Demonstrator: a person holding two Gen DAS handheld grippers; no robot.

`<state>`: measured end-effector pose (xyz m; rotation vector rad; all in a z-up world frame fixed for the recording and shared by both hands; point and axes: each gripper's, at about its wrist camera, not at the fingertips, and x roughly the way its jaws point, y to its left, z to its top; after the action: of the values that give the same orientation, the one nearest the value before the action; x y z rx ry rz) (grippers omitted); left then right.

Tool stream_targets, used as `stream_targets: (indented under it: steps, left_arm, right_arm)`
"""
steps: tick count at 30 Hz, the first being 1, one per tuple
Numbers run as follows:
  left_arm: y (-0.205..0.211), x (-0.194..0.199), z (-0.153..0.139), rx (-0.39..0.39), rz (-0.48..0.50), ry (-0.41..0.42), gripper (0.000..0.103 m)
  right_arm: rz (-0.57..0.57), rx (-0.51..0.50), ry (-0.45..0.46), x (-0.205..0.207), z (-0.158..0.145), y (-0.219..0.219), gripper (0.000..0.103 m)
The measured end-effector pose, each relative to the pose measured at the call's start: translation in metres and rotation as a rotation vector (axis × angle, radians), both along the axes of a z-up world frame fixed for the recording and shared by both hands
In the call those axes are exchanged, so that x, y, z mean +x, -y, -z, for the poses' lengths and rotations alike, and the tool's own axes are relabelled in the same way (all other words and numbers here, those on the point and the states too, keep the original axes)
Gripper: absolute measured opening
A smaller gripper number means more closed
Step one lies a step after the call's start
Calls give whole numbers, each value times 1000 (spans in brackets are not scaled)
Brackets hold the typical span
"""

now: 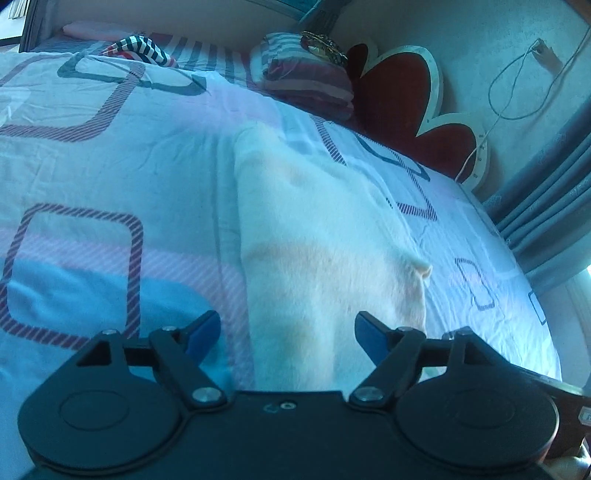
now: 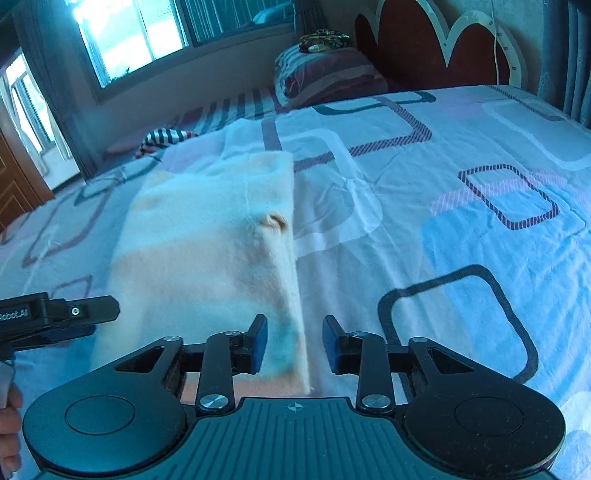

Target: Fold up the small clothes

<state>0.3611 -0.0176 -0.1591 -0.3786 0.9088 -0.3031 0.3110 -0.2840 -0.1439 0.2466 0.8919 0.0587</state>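
A cream fuzzy small garment (image 1: 325, 251) lies flat and folded lengthwise on the patterned bed sheet (image 1: 110, 155). It also shows in the right wrist view (image 2: 207, 243). A small pucker (image 2: 273, 221) sticks up near its right edge. My left gripper (image 1: 288, 332) is open, its blue pads apart over the garment's near end. My right gripper (image 2: 294, 343) is open, straddling the garment's near right edge. The left gripper's finger (image 2: 74, 314) shows at the left of the right wrist view.
A folded striped quilt (image 1: 306, 77) with a dark patterned item on top sits by the red heart-shaped headboard (image 1: 402, 96). A striped cloth (image 1: 140, 48) lies at the far bed edge. Curtains (image 1: 546, 206) hang on the right. A window (image 2: 147, 33) is beyond the bed.
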Motion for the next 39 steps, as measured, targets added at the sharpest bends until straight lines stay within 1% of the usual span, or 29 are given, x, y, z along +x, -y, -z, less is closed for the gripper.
stream_targets:
  steps: [1,2,6,10,12,16,21,23,24,26,28,29,31,32,33,35,37,39]
  left_arm:
    - [1,3,-2,1,-3,5,79]
    - [2,6,-3,4,-7,12,79]
    - [4,20,-6,26,-34,21,80]
    - [6,38,-5,48,-53,18,80]
    - [7,46,-3,46,-61,11,80]
    - [8,59,8,15,-60,-23,77]
    - [6,67,24,-64,-58,-60,75]
    - [7,68,25,-72,-47,-52,71]
    - [7,68,26,-87,-36,-55,62]
    - [5,70,28,-122,-41,-72,57]
    - [3,71,29,-147,-40,-83,47]
    - [2,70,29,-151,-40,-83,46]
    - [4,68,27,-149,-39,-72,40]
    - [6,67,25,-137,-36,-64,39]
    - [9,67,23,-127,-34,-56,38]
    - [11,65,18,-119,-30,-42,36]
    - [10,62,11,-126,-31,-22,34]
    - [8,59,3,-136,-28,-1,34]
  right_arm:
    - [-1,8,8,3,-2,0,63]
    - [-1,12,19,6,-5,-1,66]
    - [-32,36,46,30,-6,-4,66]
    - [-22,141,34,61,3,2,66]
    - [-19,169,30,75,7,4,66]
    - [-45,179,24,100,13,5,66]
    - [-42,199,4,117,29,12,66]
    - [-50,240,-8,120,38,15,66]
    - [-52,267,-11,121,41,18,66]
    - [-57,325,-19,122,47,21,65]
    - [-61,351,-19,122,50,23,56]
    - [-65,365,-24,122,50,24,54]
    - [-70,379,-35,122,50,27,44]
    - [-70,389,-41,122,50,28,42]
    - [-66,410,-48,122,50,29,36]
    - [-50,437,-57,121,49,32,32]
    - [-46,437,-40,117,42,30,30]
    - [-51,455,-12,112,32,28,29]
